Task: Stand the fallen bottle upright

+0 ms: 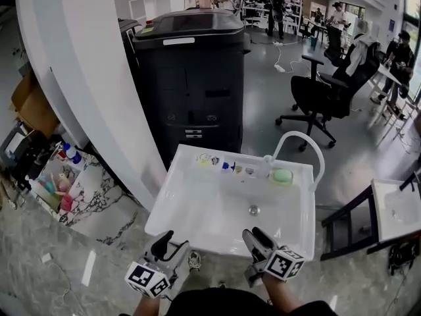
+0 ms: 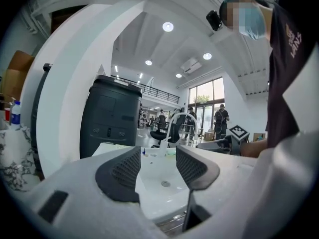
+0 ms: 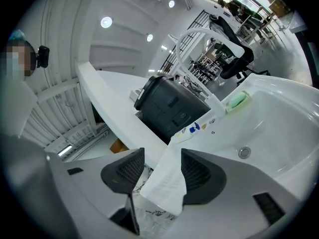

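Left gripper [image 1: 166,241] and right gripper [image 1: 258,237]: jaws wide, empty, at front edge of sink [image 1: 172,183], so approach step. Bottle [image 1: 217,161] seems to lie flat at sink's back, left of tap [image 1: 297,133]. Next move likely needs reach fwd across, then grip on body.

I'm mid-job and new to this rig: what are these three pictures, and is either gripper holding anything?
No robot here: a person holds a two-jaw gripper in each hand. The head view looks down from the person's head: left gripper at bottom left, right gripper at bottom right. The other two views ride on the grippers and look along their jaws. Both pairs of jaws stand apart, holding nothing. Ahead is a white sink with an arched faucet, a green soap and small items on its back ledge, too small to name. A black machine stands behind it.
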`<act>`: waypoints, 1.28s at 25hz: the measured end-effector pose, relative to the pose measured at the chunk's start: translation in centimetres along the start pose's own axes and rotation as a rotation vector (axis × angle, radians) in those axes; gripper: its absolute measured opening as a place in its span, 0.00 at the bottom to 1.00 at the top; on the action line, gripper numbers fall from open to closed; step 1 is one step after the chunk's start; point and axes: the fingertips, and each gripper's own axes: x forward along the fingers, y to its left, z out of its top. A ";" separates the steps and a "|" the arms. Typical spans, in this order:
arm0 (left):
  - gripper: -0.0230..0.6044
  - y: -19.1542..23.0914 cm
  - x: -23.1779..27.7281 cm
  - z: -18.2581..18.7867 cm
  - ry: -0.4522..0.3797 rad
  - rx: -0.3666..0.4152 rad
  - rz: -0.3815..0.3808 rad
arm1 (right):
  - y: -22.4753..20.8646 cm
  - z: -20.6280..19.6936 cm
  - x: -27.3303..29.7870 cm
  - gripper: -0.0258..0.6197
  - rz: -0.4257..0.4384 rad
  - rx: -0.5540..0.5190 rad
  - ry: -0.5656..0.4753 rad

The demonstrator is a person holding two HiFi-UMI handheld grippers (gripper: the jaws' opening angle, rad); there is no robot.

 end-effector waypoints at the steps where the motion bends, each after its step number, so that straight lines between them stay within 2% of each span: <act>1: 0.38 0.5 0.7 0.2 0.001 -0.001 -0.010 | -0.2 0.3 0.6 0.37 -0.009 0.005 -0.007; 15: 0.38 9.3 7.5 2.6 0.017 -0.019 -0.115 | -2.8 1.4 11.3 0.36 -0.108 0.070 -0.052; 21: 0.38 12.2 8.8 1.6 0.047 -0.045 -0.151 | -4.5 1.6 15.4 0.34 -0.136 0.173 -0.120; 27: 0.38 14.1 10.6 1.1 0.066 -0.059 -0.192 | -8.1 2.2 18.2 0.30 -0.147 0.348 -0.226; 32: 0.38 15.2 11.3 0.5 0.084 -0.066 -0.209 | -11.6 1.3 19.5 0.30 -0.243 0.464 -0.251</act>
